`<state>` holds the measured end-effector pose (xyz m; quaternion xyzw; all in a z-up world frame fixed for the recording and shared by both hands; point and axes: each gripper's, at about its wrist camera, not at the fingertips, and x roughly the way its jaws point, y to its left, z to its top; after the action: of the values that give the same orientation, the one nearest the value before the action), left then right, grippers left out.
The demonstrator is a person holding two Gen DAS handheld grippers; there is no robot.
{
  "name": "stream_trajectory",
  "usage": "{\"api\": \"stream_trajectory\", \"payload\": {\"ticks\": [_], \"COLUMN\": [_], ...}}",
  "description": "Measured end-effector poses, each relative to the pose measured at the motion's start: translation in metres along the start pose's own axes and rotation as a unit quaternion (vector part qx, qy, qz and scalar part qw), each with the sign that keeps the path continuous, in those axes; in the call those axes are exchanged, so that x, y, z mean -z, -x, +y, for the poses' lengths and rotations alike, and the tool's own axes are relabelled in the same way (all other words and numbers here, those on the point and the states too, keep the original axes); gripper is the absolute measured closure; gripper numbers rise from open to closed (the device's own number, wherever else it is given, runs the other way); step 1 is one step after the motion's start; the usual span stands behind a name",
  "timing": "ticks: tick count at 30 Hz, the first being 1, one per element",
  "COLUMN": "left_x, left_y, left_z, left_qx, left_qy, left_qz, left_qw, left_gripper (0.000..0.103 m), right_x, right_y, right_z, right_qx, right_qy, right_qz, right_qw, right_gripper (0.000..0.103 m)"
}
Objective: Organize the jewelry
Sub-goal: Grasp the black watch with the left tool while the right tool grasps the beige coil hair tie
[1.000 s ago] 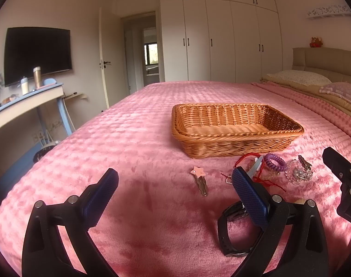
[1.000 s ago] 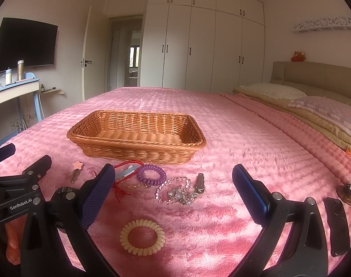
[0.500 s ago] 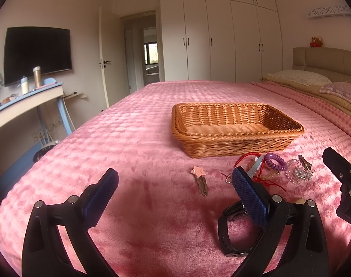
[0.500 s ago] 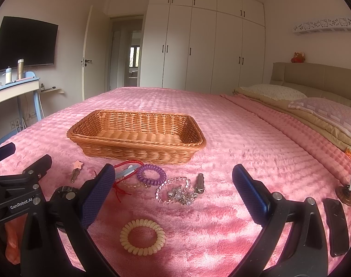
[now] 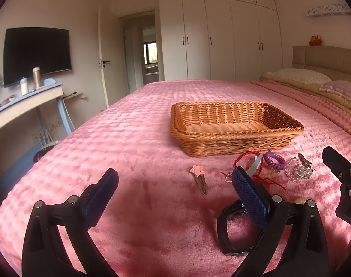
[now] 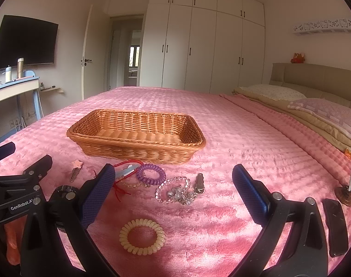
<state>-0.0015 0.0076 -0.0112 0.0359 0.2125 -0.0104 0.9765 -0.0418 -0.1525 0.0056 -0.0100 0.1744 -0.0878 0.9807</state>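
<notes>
A bed with a pink plush blanket point(image 6: 233, 120) carries a wicker basket point(image 6: 138, 149), a star-topped key point(image 5: 199, 177), a red cord point(image 6: 127, 162), a purple coil tie point(image 6: 151, 174), a crystal bead bracelet point(image 6: 175, 190), a cream coil tie point(image 6: 142, 236), a black watch point(image 5: 230, 230) and pillows point(image 6: 274, 92).

Both views set low over the pink bed point(image 5: 133, 124), looking forward along open blue-padded fingers point(image 5: 101, 198) toward the white wardrobes point(image 6: 205, 43). Left wrist view placed further left, with the wicker basket point(image 5: 233, 143) right of centre and the right gripper's fingers point(image 5: 339, 168) at its right edge. Right wrist view placed further right, basket point(image 6: 138, 147) left of centre, left gripper point(image 6: 20, 184) at its left edge. Shared: basket, purple coil band point(image 6: 151, 174), star clip point(image 5: 198, 176), headboard point(image 6: 313, 73).
</notes>
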Motion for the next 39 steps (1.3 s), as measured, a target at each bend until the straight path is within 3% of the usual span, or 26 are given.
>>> {"api": "stream_trajectory", "payload": {"ticks": [29,32,35,39], "left_x": [-0.003,-0.005,-0.005,-0.004], "left_y": [-0.004,-0.009,-0.013,-0.02], "left_z": [0.002,0.01,0.021,0.027], "left_qx": [0.006,0.033,0.084,0.129], "left_qy": [0.005,0.02,0.042,0.053], "left_qz": [0.012,0.039,0.074,0.131], "left_qw": [0.9999,0.9985,0.9928,0.9816], "left_gripper": [0.007,0.007,0.01,0.026], "right_x": [0.0,-0.001,-0.003,-0.008], "right_y": [-0.002,-0.01,-0.022,-0.03], "right_z": [-0.002,-0.02,-0.037,-0.057], "right_qx": [-0.009,-0.027,-0.042,-0.057], "right_qy": [-0.002,-0.03,-0.051,-0.065], "right_qz": [0.015,0.048,0.085,0.116], "right_qw": [1.0,0.998,0.994,0.99], "right_gripper": [0.006,0.006,0.007,0.021]}}
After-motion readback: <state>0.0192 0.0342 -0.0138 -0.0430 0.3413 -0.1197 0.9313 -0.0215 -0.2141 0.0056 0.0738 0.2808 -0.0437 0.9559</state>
